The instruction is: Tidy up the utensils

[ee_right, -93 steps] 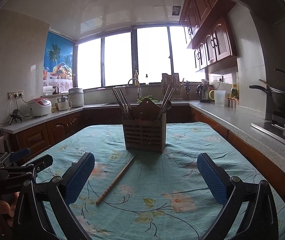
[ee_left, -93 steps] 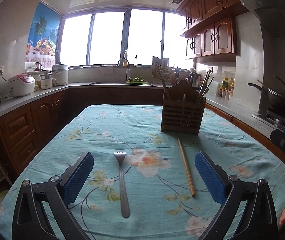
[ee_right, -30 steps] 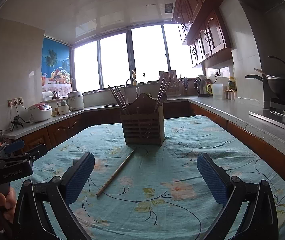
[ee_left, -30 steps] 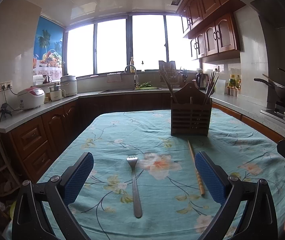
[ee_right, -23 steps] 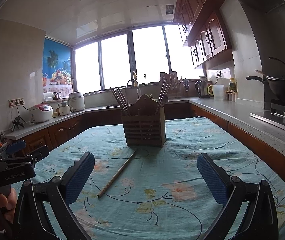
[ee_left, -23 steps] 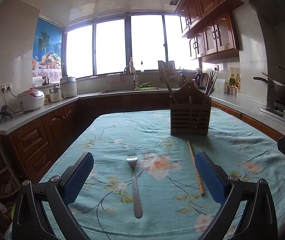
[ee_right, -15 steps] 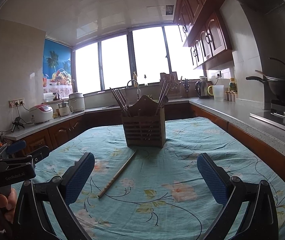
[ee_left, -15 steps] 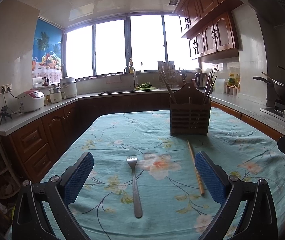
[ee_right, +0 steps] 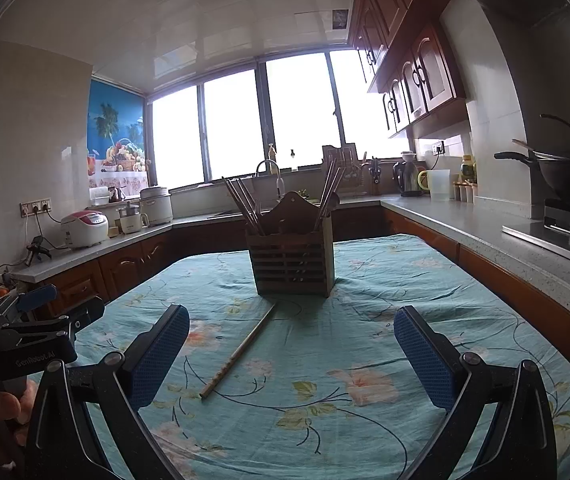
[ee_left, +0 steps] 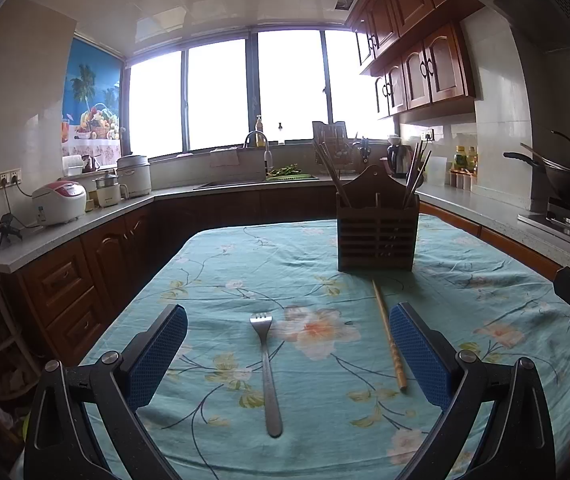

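Fingers (ee_left: 157,356) of left gripper (ee_left: 287,354) and right gripper (ee_right: 291,360) spread wide, empty, above the table (ee_left: 465,280). Fork (ee_left: 267,372) lies between the left fingers; chopstick (ee_left: 389,344) at 3 o'clock of it; utensil holder (ee_left: 377,236) at 12 o'clock.

Utensil holder (ee_left: 377,236) is being taken as ref, standing on table (ee_left: 485,280). Chopstick (ee_left: 388,333) is lying just in front of it, far tip nr its base; fork (ee_left: 267,372) is lying further front-left, well apart. Chopsticks (ee_right: 243,204) are standing in it.
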